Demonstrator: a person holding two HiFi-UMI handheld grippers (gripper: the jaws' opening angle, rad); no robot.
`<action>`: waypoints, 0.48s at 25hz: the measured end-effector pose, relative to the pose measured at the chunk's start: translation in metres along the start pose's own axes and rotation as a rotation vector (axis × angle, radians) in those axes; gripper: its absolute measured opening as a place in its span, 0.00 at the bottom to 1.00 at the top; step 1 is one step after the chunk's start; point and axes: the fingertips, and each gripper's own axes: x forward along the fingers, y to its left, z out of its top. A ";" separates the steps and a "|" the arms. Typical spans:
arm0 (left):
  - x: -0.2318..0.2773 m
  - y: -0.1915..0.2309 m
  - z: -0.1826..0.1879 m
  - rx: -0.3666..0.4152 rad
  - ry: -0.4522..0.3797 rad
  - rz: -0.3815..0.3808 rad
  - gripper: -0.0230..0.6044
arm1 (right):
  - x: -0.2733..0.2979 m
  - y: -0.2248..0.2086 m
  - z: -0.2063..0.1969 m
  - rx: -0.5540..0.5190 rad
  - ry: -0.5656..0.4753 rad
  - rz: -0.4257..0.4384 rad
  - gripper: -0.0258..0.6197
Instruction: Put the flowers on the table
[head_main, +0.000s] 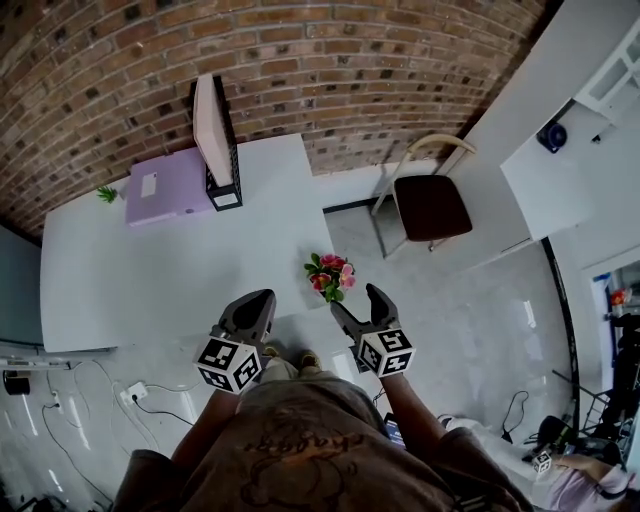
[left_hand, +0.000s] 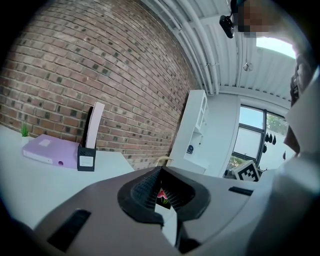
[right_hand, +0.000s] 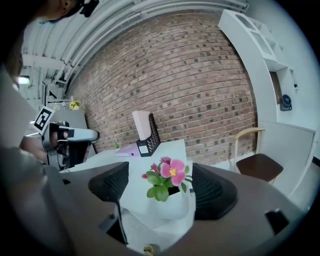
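Pink flowers (head_main: 331, 276) stand at the near corner of the white table (head_main: 150, 270). The right gripper (head_main: 362, 308) hangs just short of them, jaws wide and empty. Beside it, the left gripper (head_main: 255, 308) has its jaws closed together.

We are counting one flower pot (head_main: 330, 276), one counter (head_main: 150, 290), one purple box (head_main: 165, 198), one file rack (head_main: 228, 192), one chair (head_main: 432, 207), and two grippers: left gripper (head_main: 260, 298), right gripper (head_main: 355, 300).

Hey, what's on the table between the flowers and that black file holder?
Nothing: in the head view only bare white table runs from the flowers to the black file holder.
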 end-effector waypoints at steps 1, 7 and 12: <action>-0.001 0.002 0.002 0.001 -0.004 0.001 0.07 | -0.002 0.006 0.008 -0.014 -0.010 0.010 0.63; -0.010 0.010 0.014 0.016 -0.032 0.011 0.07 | -0.016 0.032 0.049 -0.052 -0.065 0.038 0.39; -0.016 0.017 0.020 0.031 -0.047 0.026 0.07 | -0.016 0.055 0.067 -0.077 -0.067 0.058 0.23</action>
